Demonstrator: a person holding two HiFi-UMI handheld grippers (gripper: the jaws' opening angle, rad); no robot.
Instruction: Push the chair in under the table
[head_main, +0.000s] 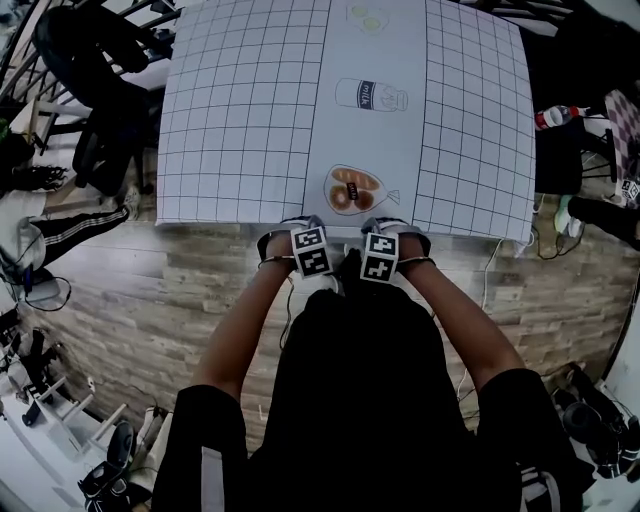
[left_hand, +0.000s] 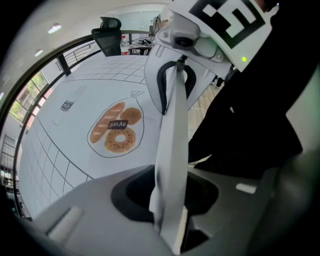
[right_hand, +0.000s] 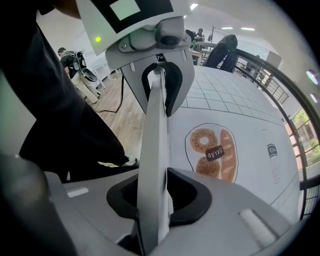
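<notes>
At ten o'clock, off the far left corner of the surface (head_main: 240, 120), stand black office chairs (head_main: 95, 70). The surface lies under a white grid-printed cover, with a bread drawing (head_main: 353, 190) by its near edge and a milk drawing (head_main: 370, 95) at twelve o'clock from that. The left gripper (left_hand: 171, 80) points steeply down at the near edge, its fingers (left_hand: 170, 150) pressed together with nothing seen between them. Just beside it at three o'clock, the right gripper (right_hand: 157, 80) points down likewise, fingers (right_hand: 152, 150) closed and empty. The chair to be pushed cannot be picked out: only a dark shape (head_main: 350, 266) shows between the grippers, merging with the person's black clothing (head_main: 350, 400).
</notes>
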